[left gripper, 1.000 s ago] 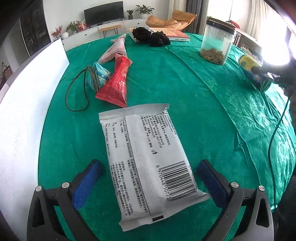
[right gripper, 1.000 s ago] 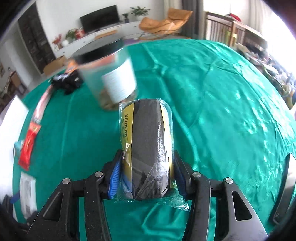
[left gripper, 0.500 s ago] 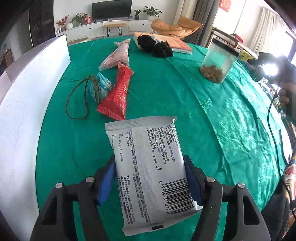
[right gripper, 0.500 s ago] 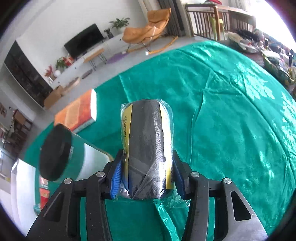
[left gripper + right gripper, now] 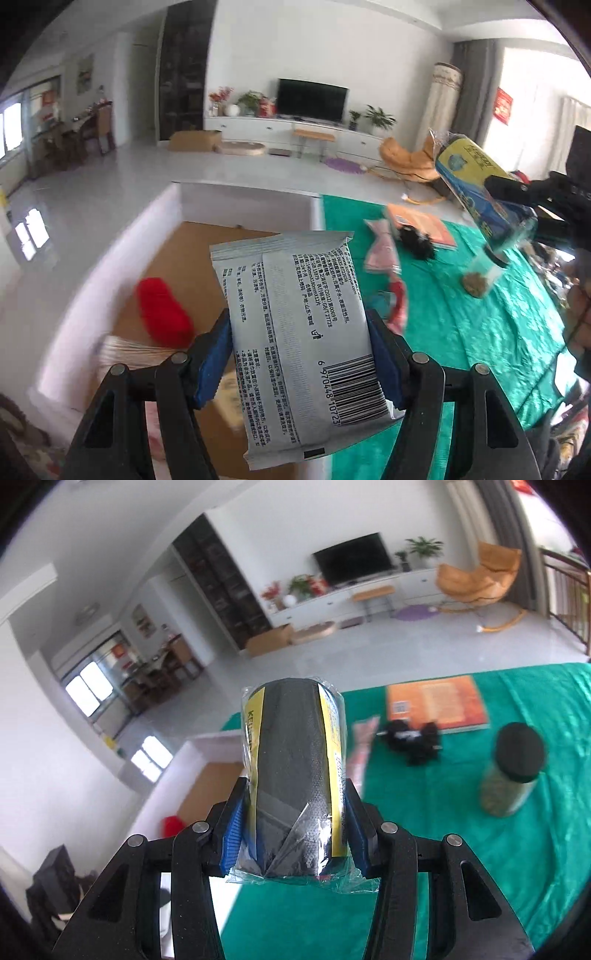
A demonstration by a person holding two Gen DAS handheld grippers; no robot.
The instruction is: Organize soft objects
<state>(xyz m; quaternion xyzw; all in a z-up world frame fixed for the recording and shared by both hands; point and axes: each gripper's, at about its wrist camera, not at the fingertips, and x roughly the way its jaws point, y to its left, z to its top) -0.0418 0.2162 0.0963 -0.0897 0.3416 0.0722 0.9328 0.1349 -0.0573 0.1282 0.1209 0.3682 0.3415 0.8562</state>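
Soft objects occupied both grippers above the table. Largest in view, the table carried a green cloth; at its left edge stood an open white-walled box with a brown floor. A red soft item lay on that floor. The left gripper clamped a grey printed packet at its long sides, barcode end nearest the camera, raised over the box's right wall. The right gripper squeezed a dark roll in clear wrap with yellow bands, lifted off the table near its left edge. On the cloth toward the far edge lay an orange book, a lidded jar, a pink packet and a small black bundle.
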